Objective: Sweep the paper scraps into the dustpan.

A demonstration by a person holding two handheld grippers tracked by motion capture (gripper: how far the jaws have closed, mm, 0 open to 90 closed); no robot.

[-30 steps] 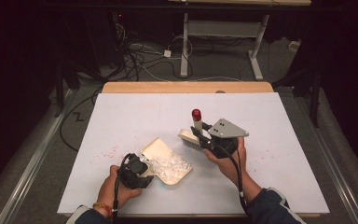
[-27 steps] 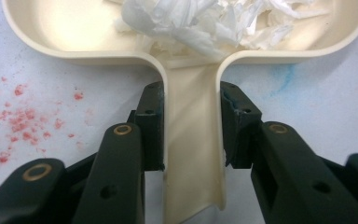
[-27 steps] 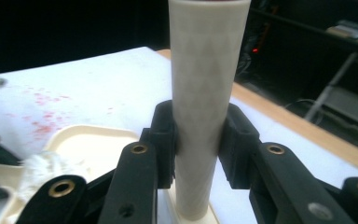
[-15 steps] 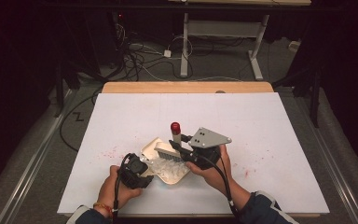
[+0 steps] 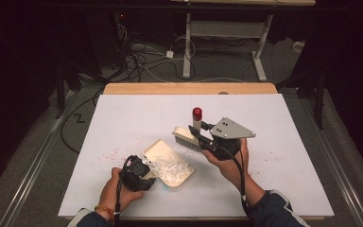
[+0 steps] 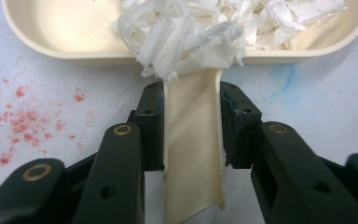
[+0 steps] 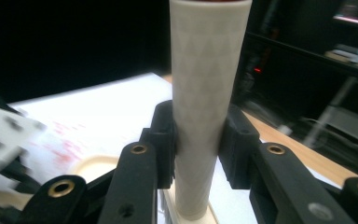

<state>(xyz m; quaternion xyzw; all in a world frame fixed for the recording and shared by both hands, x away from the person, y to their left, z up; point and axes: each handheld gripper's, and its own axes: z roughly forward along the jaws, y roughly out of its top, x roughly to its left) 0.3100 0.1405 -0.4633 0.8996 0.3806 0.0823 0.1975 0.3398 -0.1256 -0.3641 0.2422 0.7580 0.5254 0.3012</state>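
A dark room surrounds the white surface (image 5: pixel 123 123). The left hand-held gripper (image 5: pixel 139 171) clamps the handle of the dustpan (image 5: pixel 158 151), which rests full of paper shreds (image 5: pixel 172 168). The right hand-held gripper (image 5: pixel 199 138) grips the brush (image 5: pixel 187 138) upright just beside it. A careless sweep could scatter the shreds.

We are looking down on a white surface (image 5: pixel 123 123) that is covering most of a wooden top, whose bare strip (image 5: pixel 189 88) is showing along the far edge. A cream dustpan (image 5: pixel 158 152) is lying directly on the white surface near the middle, toward the near side, and it is holding a heap of white paper shreds (image 5: pixel 170 168). Red specks (image 5: pixel 106 155) are lying scattered on the surface just left of the dustpan, and fainter ones are showing to the right.
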